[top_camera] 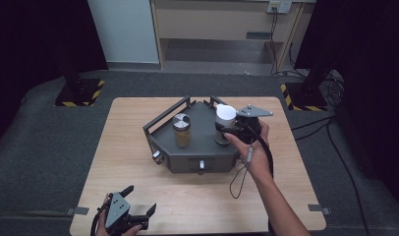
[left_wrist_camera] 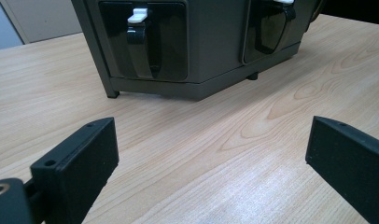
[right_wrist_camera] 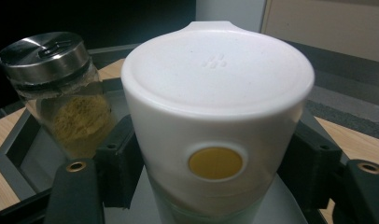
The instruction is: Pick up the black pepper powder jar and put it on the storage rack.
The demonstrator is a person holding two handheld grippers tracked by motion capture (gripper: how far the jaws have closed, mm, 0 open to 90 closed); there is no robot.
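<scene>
item: white-capped jar (right_wrist_camera: 215, 135), standing on the right side of the grey rack (top_camera: 202, 160), just beside its rear rail. my right gripper (top_camera: 226, 132) is clamped on it, pads pressing either flank below the cap.
step, as i judge it: grip made, lift not yet begun.
next move calls for: a straight rise to clear the rail, jar kept upright, no squeeze loosened.
neighbour: steel-lidded spice jar (top_camera: 182, 130), yellow powder inside, left on the same rack, apart from mine.
my left gripper (top_camera: 138, 207): jaws wide, holding nothing, low at the near table edge.
surface: pale wood-grain table (top_camera: 128, 147).
room: grey carpet, dark curtains, hazard-taped stand feet, cables at right.
</scene>
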